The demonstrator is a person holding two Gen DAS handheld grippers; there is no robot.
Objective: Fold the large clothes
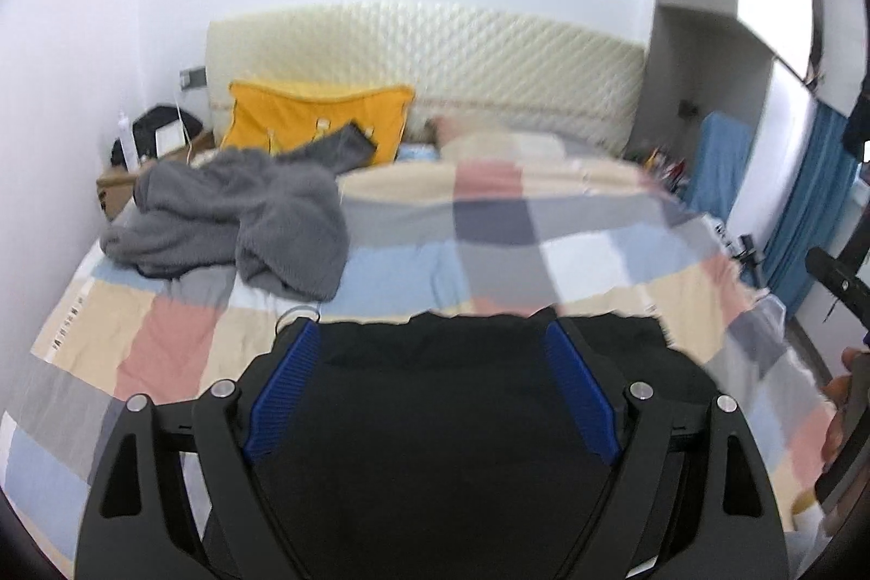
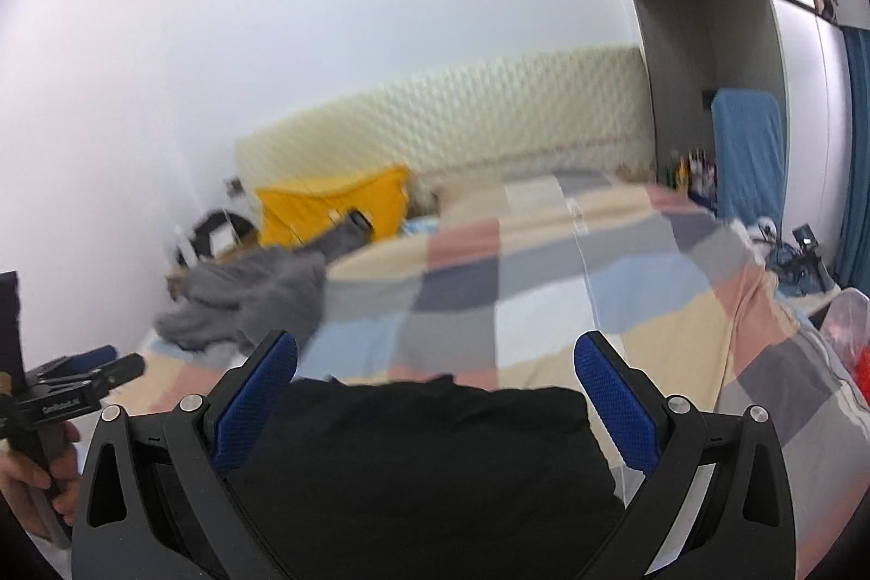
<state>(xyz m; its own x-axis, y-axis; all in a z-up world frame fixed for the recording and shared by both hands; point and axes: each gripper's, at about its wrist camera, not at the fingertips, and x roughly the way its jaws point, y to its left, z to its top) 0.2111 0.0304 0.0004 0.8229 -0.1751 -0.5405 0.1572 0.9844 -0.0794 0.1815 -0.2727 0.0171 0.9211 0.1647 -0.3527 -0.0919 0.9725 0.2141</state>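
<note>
A black garment [image 1: 435, 417] lies on the checked bedspread [image 1: 489, 243] at the near edge of the bed. It also shows in the right wrist view [image 2: 413, 460]. My left gripper [image 1: 432, 335] is open, its blue-padded fingers [image 1: 288, 390] standing wide over the black cloth, with nothing clamped. My right gripper [image 2: 435, 346] is open too, its fingers [image 2: 614, 400] spread above the garment's far edge. A crumpled grey fleece garment [image 1: 239, 221] lies on the bed's left side, also in the right wrist view [image 2: 255, 297].
A yellow pillow [image 1: 315, 118] leans on the cream quilted headboard [image 1: 435, 52]. A cardboard box with clutter [image 1: 157, 145] stands at the bed's left by the white wall. Blue cloth and curtain [image 1: 815, 199] hang at right. The left gripper's handle [image 2: 65, 400] shows in the right wrist view.
</note>
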